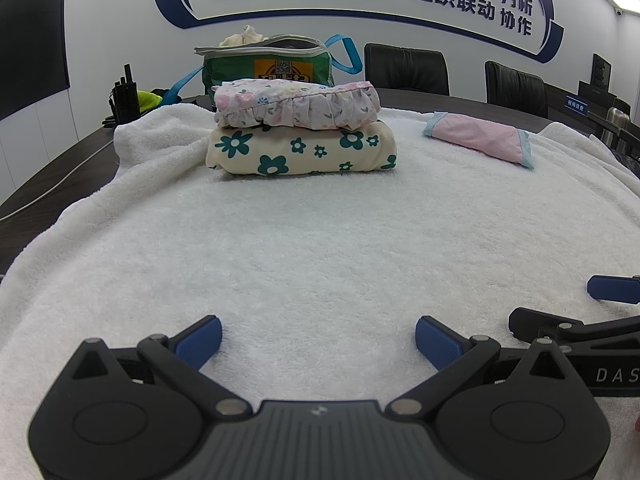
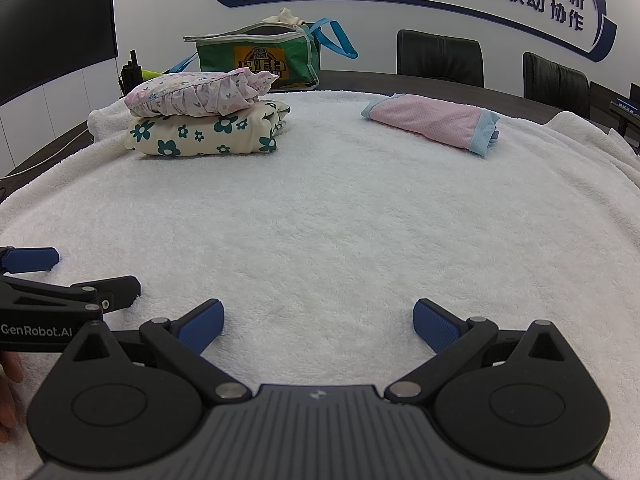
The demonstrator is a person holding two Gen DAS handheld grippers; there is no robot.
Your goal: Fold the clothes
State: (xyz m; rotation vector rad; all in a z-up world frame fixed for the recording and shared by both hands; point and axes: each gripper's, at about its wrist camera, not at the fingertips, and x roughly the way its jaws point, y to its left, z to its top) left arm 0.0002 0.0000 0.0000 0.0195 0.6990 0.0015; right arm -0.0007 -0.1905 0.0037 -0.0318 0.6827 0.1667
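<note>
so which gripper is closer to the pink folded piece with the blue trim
Right. The pink folded garment lies ahead and to the right of the right gripper; the left gripper sits beside it on the far side, so the garment lies further off to its right. Both are open.

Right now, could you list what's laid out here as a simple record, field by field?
surface: white towel spread over a dark table
stack: pink ruffled floral garment folded on top of cream garment with teal flowers
separate piece: pink garment with blue trim, folded, lying alone to the right of the stack
behind stack: green bag with blue straps, some cloth poking out the top
left tool: open, holding nothing, low over the towel
right tool: open, holding nothing, beside the left one
</note>
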